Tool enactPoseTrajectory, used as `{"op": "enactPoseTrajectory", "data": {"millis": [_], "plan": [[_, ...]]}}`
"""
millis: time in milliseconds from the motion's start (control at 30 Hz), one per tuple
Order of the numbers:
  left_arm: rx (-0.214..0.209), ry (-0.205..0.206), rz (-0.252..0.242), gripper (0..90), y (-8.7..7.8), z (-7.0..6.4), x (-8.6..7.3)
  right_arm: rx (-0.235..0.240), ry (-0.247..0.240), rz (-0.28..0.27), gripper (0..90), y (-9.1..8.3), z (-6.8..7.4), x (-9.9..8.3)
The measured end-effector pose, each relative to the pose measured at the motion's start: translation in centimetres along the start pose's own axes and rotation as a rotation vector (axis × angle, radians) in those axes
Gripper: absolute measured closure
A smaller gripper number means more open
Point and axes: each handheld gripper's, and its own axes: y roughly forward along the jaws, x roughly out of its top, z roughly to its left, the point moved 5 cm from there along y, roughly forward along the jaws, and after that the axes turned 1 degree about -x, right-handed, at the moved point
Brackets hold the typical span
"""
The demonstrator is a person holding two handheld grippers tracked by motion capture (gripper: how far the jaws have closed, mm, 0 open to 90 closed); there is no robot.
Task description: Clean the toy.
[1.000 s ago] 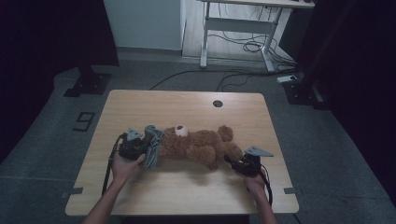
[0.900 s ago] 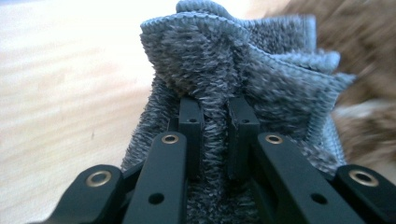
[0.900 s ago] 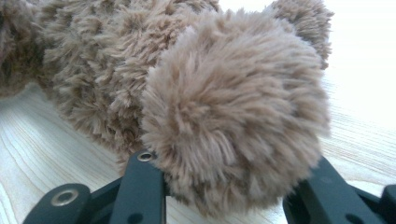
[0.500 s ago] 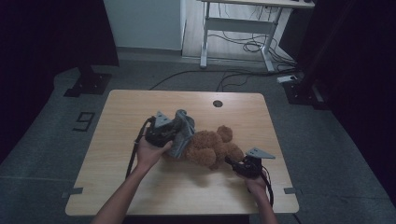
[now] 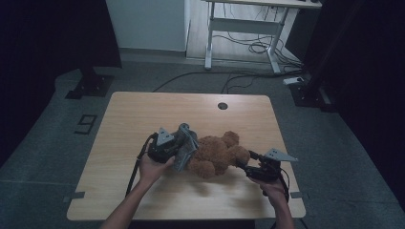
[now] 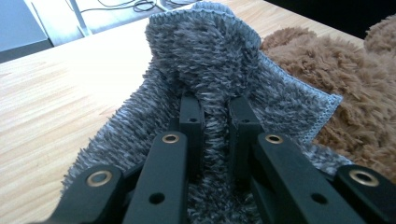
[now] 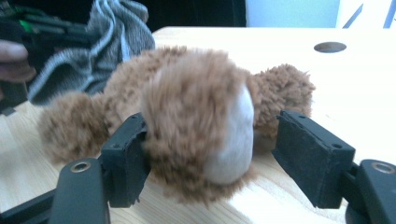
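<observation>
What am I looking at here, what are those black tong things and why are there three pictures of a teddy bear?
A person stands at a wooden table and holds a hand tool in each hand. Each tool is a gripper with two black jaws that pinch like tongs.

The high view looks down from above the person. There the left gripper is at the left and the right gripper at the right.

The other two pictures come from small cameras riding on the tools, looking along the jaws. In the left gripper view the jaws are pinched on a fuzzy grey cloth, lifted beside the bear. In the right gripper view the jaws stand open on either side of one paw of the brown teddy bear, which lies on the table.
</observation>
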Motion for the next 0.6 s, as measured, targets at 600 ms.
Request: {"op": "enactPoseTrajectory", "data": {"millis": [600], "plan": [[-0.079, 0.014, -0.011, 78.7, -2.6, -2.0, -3.0, 0.099, -0.028, 0.192, 21.4, 5.8, 3.3, -1.7]]}}
